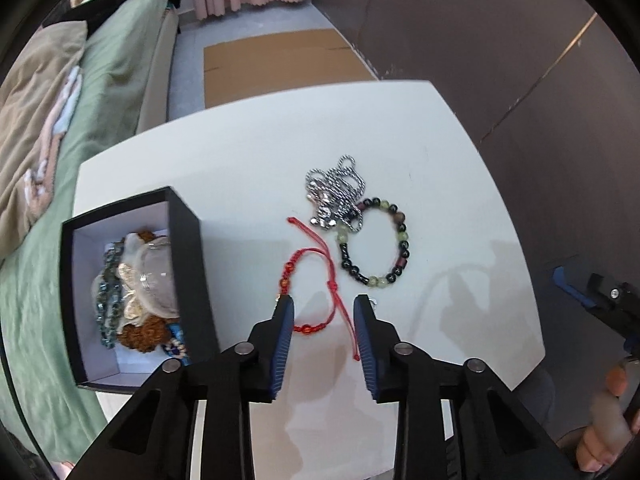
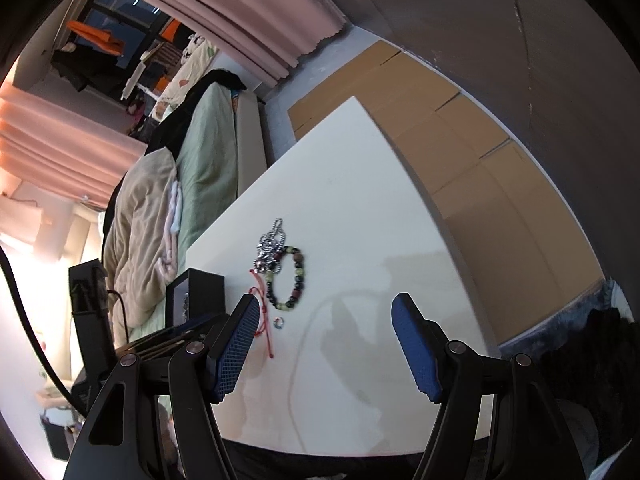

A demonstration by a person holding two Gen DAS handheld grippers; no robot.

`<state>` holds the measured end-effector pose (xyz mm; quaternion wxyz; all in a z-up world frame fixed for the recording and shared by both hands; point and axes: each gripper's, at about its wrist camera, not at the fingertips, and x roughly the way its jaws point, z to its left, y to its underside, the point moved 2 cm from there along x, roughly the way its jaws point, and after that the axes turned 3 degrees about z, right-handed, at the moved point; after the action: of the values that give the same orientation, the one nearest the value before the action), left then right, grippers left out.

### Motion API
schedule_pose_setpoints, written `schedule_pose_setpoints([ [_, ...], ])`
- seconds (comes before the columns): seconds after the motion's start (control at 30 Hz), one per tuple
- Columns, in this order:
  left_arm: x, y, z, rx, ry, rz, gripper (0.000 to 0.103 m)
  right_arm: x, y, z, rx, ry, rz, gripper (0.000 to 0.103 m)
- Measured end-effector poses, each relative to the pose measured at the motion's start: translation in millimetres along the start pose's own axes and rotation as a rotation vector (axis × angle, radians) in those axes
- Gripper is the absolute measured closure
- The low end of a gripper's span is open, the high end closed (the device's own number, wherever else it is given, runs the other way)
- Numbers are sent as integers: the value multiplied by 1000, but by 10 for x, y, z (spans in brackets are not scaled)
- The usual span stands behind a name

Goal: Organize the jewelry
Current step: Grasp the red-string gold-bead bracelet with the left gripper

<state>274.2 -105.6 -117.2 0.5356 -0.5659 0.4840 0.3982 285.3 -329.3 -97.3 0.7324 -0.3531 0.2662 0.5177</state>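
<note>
On the table (image 1: 440,152): two bracelets (image 1: 374,240), one chain (image 1: 336,192), one ring (image 2: 278,323).

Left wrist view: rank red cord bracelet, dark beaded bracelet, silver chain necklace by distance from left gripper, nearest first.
1. Red cord bracelet: lying between the open fingers of the left gripper.
2. Dark beaded bracelet: ahead, slightly right.
3. Silver chain necklace: farthest, piled at the beaded bracelet's far edge.

Soft, even light is falling on the white table (image 1: 248,152), where faint grey shadows are lying near its right side. In the right wrist view, strong glare is washing out the left edge by the curtain (image 2: 52,140). Both fisheye pictures are bending straight lines and darkening at the corners. The bed (image 1: 48,128) is smearing slightly.
</note>
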Motion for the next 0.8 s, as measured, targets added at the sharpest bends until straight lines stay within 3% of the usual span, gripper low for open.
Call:
schedule_pose_setpoints([
  [0.33,331,-85,-108,0,-47,43,80,-141,-12,-285,41,13,-16,34],
  [0.53,432,-70,-152,4,-79,44,84,-103,-9,-262,36,11,-5,34],
  [0.57,431,-65,-155,-4,-77,39,85,-73,-8,-234,33,9,1,34],
  [0.63,421,-54,-142,-5,-100,30,98,-1,0,-177,28,7,17,34],
  [0.73,387,-32,-77,-35,-35,43,98,96,10,-41,-1,3,35,34],
  [0.8,282,-38,-16,-43,-28,12,98,145,16,46,-23,-1,46,34],
])
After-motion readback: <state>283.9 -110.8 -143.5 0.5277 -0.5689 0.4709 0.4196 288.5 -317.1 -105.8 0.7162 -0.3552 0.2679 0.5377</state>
